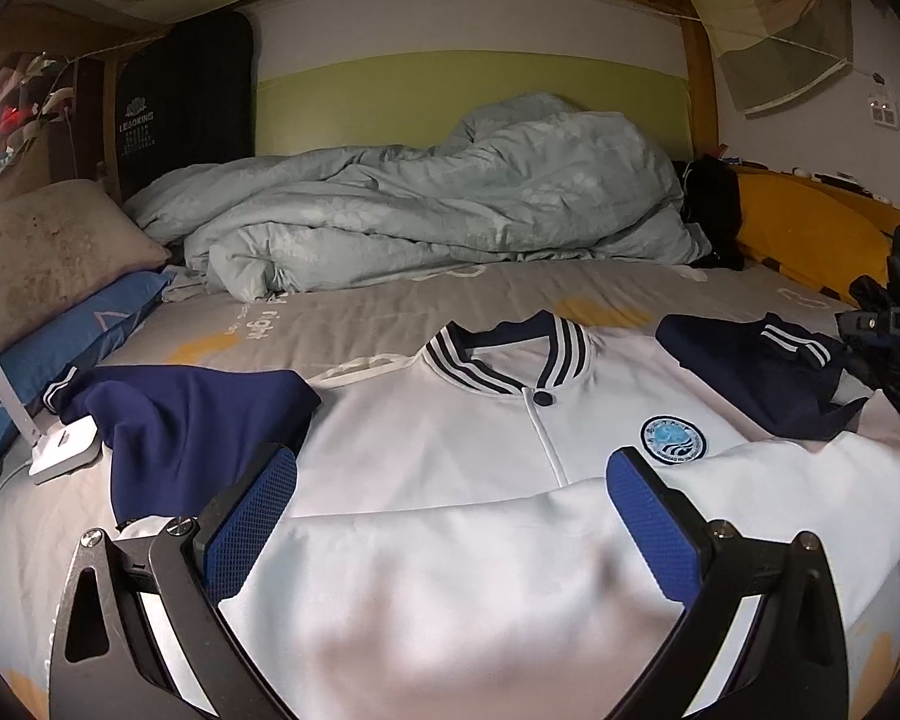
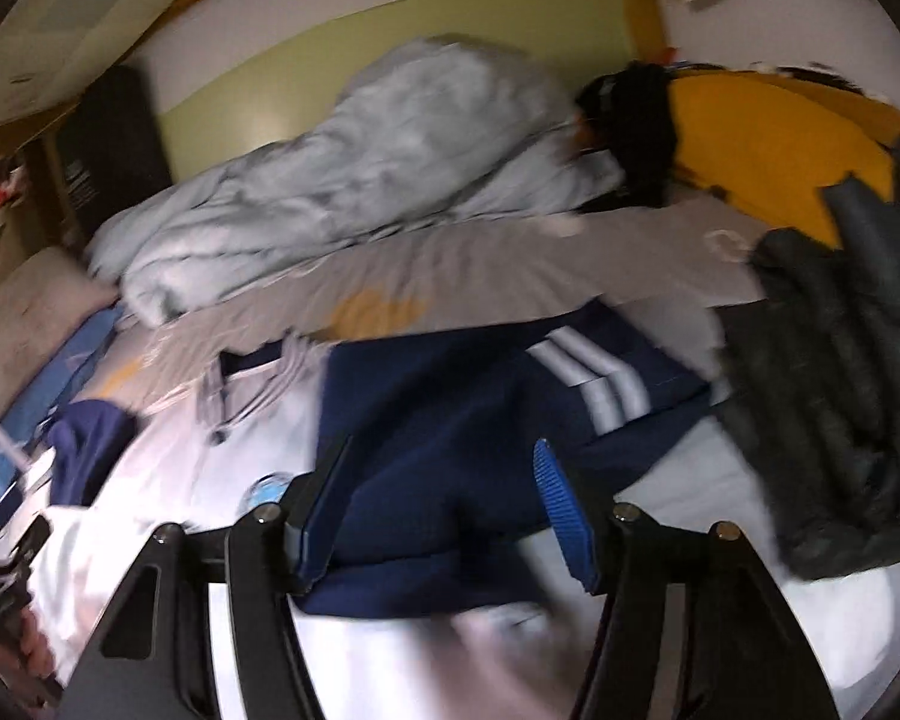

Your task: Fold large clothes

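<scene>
jacket (image 1: 462, 480) lies front-up on the bed (image 1: 360, 324), hem doubled up. both hand-held grippers, left (image 1: 450, 474) and right (image 2: 438, 510), gape empty; lay the navy sleeve (image 2: 450, 420) flat across the chest, smoothing creases.

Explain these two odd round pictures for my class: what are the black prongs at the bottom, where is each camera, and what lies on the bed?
A person holds a two-finger gripper in each hand, with a wide-angle camera on each looking along its fingers. The prongs are those fingers. The left gripper stands open over a white jacket spread on the bed. The right gripper, blurred, is open over the jacket's navy sleeve. Neither holds anything. Behind lies a crumpled duvet.
</scene>
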### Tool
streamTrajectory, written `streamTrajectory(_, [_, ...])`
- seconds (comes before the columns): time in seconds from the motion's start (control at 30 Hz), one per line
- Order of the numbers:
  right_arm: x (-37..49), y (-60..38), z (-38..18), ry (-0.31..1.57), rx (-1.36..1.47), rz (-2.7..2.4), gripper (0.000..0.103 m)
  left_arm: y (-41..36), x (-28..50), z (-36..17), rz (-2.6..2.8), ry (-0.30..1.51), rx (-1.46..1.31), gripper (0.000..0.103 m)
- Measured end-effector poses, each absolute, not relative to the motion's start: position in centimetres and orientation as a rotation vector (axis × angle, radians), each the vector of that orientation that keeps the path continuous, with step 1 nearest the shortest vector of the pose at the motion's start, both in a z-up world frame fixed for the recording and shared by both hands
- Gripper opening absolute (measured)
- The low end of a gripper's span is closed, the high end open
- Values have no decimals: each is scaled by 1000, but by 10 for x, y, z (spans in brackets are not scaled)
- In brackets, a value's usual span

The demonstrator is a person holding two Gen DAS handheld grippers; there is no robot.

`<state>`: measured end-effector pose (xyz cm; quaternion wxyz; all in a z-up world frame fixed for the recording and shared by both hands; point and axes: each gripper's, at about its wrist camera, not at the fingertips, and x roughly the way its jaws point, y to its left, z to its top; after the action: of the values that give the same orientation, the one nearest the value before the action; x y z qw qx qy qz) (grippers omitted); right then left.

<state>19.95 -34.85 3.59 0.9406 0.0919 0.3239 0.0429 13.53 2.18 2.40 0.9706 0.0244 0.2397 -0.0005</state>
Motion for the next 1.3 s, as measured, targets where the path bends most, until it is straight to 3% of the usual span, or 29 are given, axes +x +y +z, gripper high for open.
streamTrajectory(0.5, [306,-375,-38,883,-111,-142,58,34,155,7,16,543,12,103])
streamTrajectory(0.53, [307,-376,-42,886,-119,-146,56,34,156,5,16,550,12,103])
streamTrajectory(0.57, [307,-375,-44,879,-132,-152,44,33,157,3,15,558,12,103])
streamTrajectory(0.6, [305,-373,-45,869,-148,-149,39,33,158,2,14,562,13,103])
streamTrajectory(0.63, [304,-372,-44,863,-153,-141,20,33,158,1,15,564,15,103])
streamTrajectory(0.67, [301,-371,-42,850,-153,-141,10,33,158,1,16,564,17,103])
streamTrajectory(0.97, [254,-349,38,625,-94,-53,9,35,145,18,3,500,7,103])
streamTrajectory(1.1, [227,-328,56,648,81,149,9,36,140,25,32,478,-10,103])
streamTrajectory(1.3, [192,-255,26,766,36,337,9,40,134,31,-8,478,-61,103])
